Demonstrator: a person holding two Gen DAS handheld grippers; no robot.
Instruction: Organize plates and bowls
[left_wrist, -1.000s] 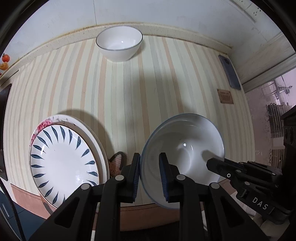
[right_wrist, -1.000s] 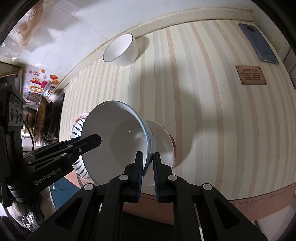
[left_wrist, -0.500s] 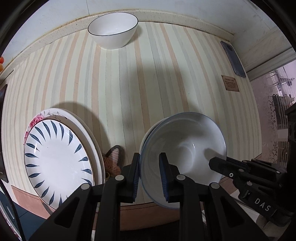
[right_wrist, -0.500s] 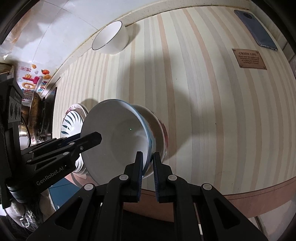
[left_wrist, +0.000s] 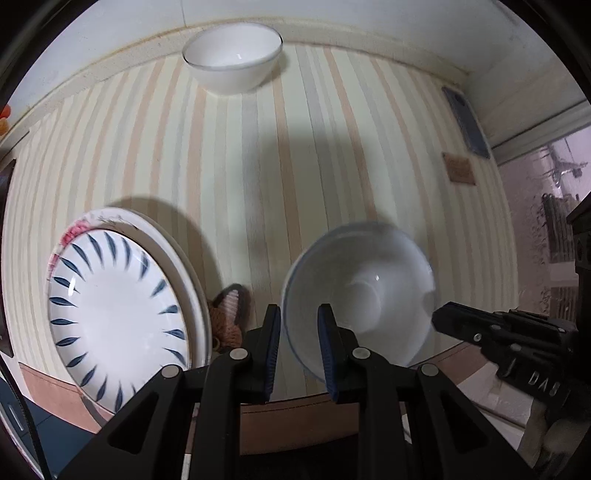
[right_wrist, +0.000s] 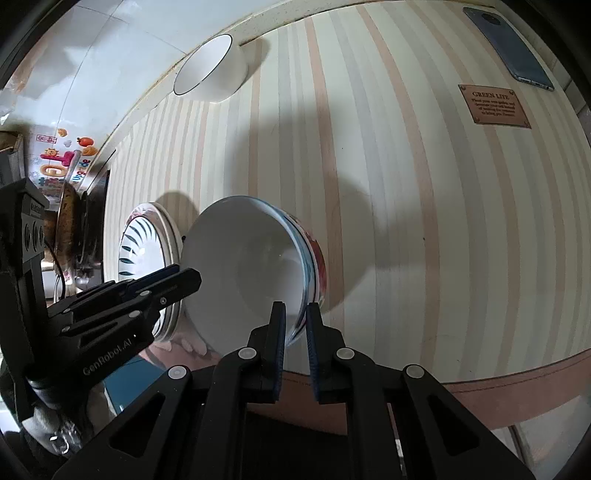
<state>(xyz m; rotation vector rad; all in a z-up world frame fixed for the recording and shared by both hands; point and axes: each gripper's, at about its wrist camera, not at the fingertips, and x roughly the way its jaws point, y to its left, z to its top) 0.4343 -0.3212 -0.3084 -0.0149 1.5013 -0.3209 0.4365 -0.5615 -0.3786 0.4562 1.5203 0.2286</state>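
Tilted bowl (right_wrist: 251, 269), rim pinched by right gripper (right_wrist: 295, 321)

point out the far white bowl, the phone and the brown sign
far white bowl (left_wrist: 232, 75): left wrist view, outer wall below the rim
phone (right_wrist: 508, 46): right wrist view, middle of its back
brown sign (right_wrist: 494, 106): right wrist view, centre of the lettering
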